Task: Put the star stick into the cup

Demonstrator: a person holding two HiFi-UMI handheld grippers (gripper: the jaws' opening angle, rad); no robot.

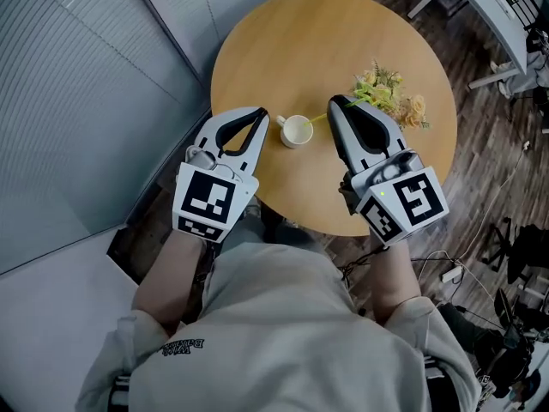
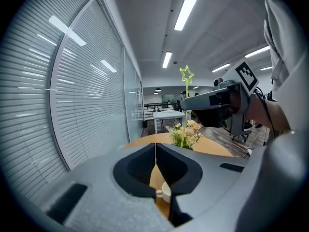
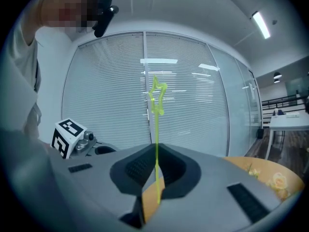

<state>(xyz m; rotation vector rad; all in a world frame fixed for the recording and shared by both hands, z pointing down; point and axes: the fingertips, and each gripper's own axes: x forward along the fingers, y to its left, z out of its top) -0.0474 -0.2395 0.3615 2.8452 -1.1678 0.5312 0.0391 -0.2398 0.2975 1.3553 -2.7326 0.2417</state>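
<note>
A white cup (image 1: 296,131) stands on the round wooden table (image 1: 283,41), between my two grippers. My right gripper (image 1: 336,103) is shut on the yellow-green star stick (image 3: 156,129), which stands upright with its star (image 3: 157,96) at the top. In the head view only a short length of the stick (image 1: 317,118) shows, just right of the cup. My left gripper (image 1: 262,112) sits just left of the cup with its jaws shut and nothing between them. In the left gripper view, the cup (image 2: 165,192) shows below the jaws and the stick (image 2: 185,111) rises beyond them.
A small bunch of artificial flowers (image 1: 390,97) lies on the table right of my right gripper. The table's near edge runs just under both grippers. Window blinds (image 1: 77,75) line the left side; desk legs (image 1: 480,24) and cables are on the floor at the right.
</note>
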